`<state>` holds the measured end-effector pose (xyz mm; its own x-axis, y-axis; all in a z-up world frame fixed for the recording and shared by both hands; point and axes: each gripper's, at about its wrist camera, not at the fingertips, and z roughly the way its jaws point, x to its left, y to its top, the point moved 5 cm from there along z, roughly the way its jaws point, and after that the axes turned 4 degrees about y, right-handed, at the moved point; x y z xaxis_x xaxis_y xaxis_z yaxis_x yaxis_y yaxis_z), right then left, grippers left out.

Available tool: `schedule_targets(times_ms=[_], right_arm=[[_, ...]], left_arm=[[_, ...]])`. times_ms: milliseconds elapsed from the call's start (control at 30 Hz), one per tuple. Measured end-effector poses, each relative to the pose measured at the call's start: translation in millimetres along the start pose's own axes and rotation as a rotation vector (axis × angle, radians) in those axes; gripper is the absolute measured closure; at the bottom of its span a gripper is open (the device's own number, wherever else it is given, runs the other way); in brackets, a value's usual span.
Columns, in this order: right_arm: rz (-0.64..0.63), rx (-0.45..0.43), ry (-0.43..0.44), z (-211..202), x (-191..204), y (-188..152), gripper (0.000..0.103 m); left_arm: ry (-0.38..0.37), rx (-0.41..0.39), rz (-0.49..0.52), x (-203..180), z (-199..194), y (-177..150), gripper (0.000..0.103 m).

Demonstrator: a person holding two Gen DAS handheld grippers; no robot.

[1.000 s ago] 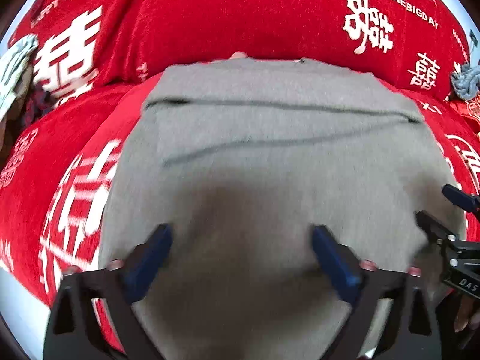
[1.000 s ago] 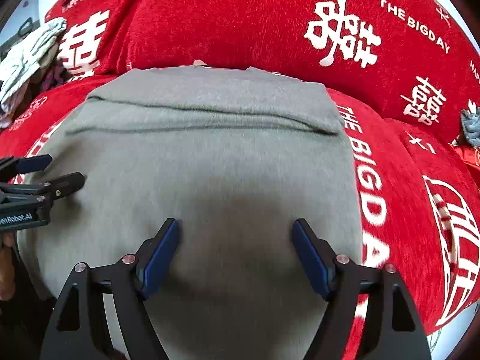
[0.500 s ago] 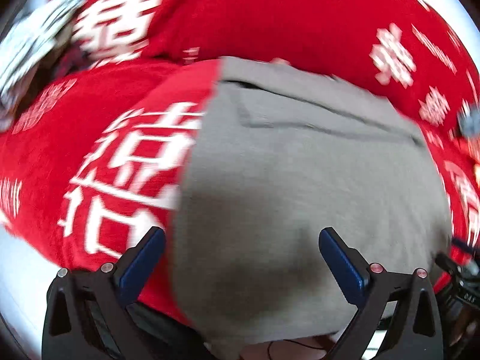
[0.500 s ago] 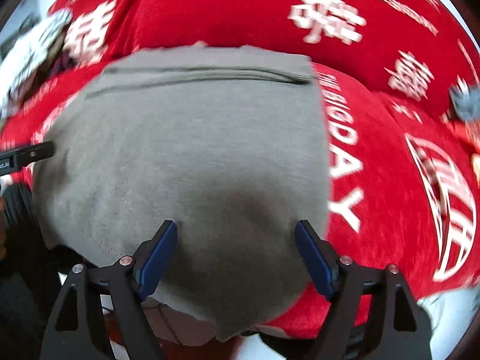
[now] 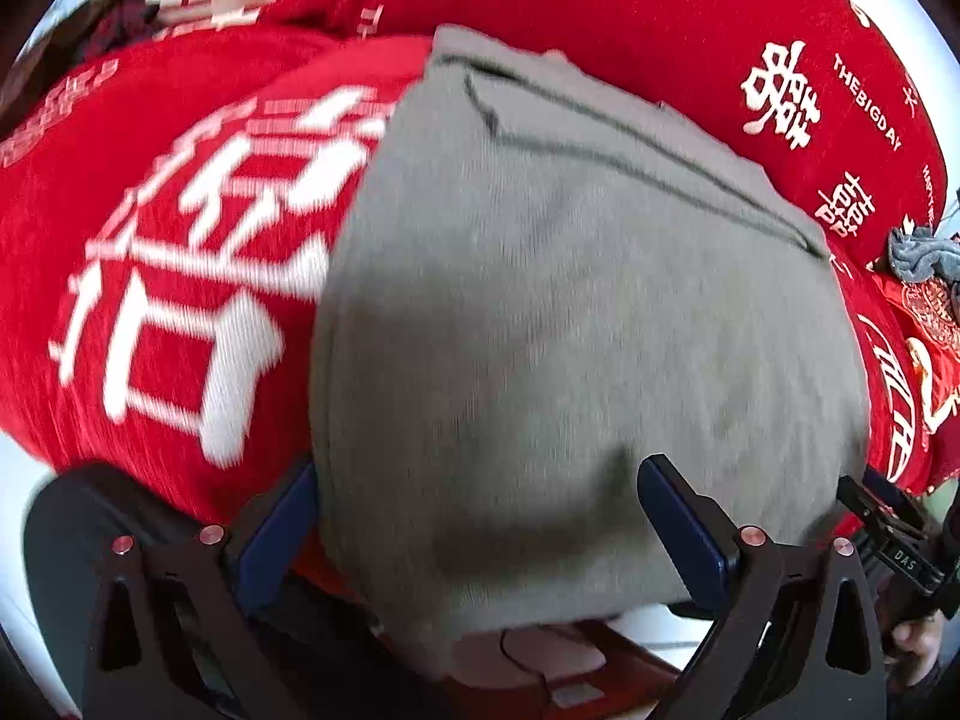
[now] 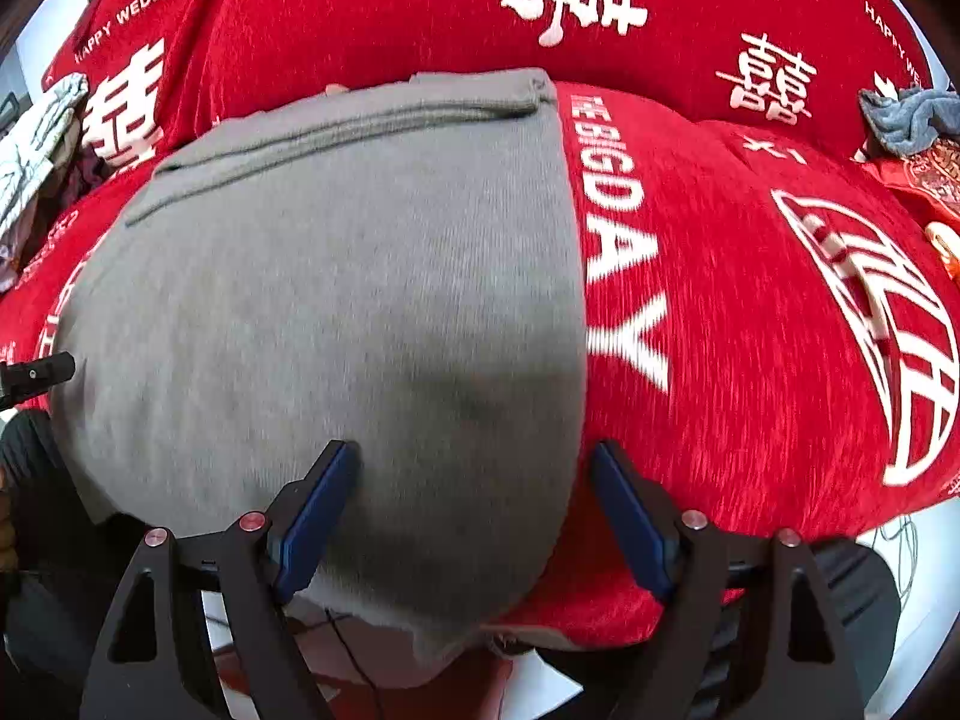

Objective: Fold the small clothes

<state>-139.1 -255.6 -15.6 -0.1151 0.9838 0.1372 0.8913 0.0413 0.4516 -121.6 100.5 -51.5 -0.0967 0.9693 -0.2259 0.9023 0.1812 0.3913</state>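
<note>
A grey garment (image 5: 576, 312) lies flat on a red sofa cover, its far end folded over in a band; it also shows in the right wrist view (image 6: 336, 300). Its near edge hangs over the sofa's front edge. My left gripper (image 5: 480, 516) is open, its fingers straddling the garment's near left corner. My right gripper (image 6: 474, 510) is open, its fingers straddling the near right corner. Neither holds cloth. The right gripper's tip (image 5: 882, 516) shows at the lower right of the left wrist view, the left gripper's tip (image 6: 36, 369) at the left of the right wrist view.
The red sofa cover (image 6: 750, 312) has white lettering, with back cushions (image 6: 420, 6) behind the garment. A blue-grey cloth (image 6: 906, 114) lies at the far right. A pale striped cloth (image 6: 36, 150) lies at the far left. The floor shows below the sofa edge.
Both grippers have pulled back toward the sofa's front edge and spread apart, from over the garment's middle to its two near corners. The garment has not moved.
</note>
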Motion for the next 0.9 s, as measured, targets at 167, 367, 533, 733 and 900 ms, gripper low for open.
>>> schedule_targets(times_ms=[167, 367, 533, 733, 900], right_arm=[[0.007, 0.018, -0.007, 1, 3, -9, 0.019], [-0.034, -0.004, 0.020, -7, 16, -9, 0.078], [0.032, -0.035, 0.141, -19, 7, -2, 0.091], [0.078, -0.144, 0.219, -46, -6, 25, 0.093], [0.074, -0.244, 0.220, -60, -6, 70, 0.095]], left_arm=[[0.001, 0.032, -0.011, -5, 4, -13, 0.001], [0.035, -0.009, 0.009, -7, -9, -15, 0.064], [0.000, -0.016, 0.003, -4, -23, -11, 0.087], [-0.027, -0.083, 0.035, -13, -43, 14, 0.089], [-0.008, -0.164, 0.061, -30, -55, 57, 0.089]])
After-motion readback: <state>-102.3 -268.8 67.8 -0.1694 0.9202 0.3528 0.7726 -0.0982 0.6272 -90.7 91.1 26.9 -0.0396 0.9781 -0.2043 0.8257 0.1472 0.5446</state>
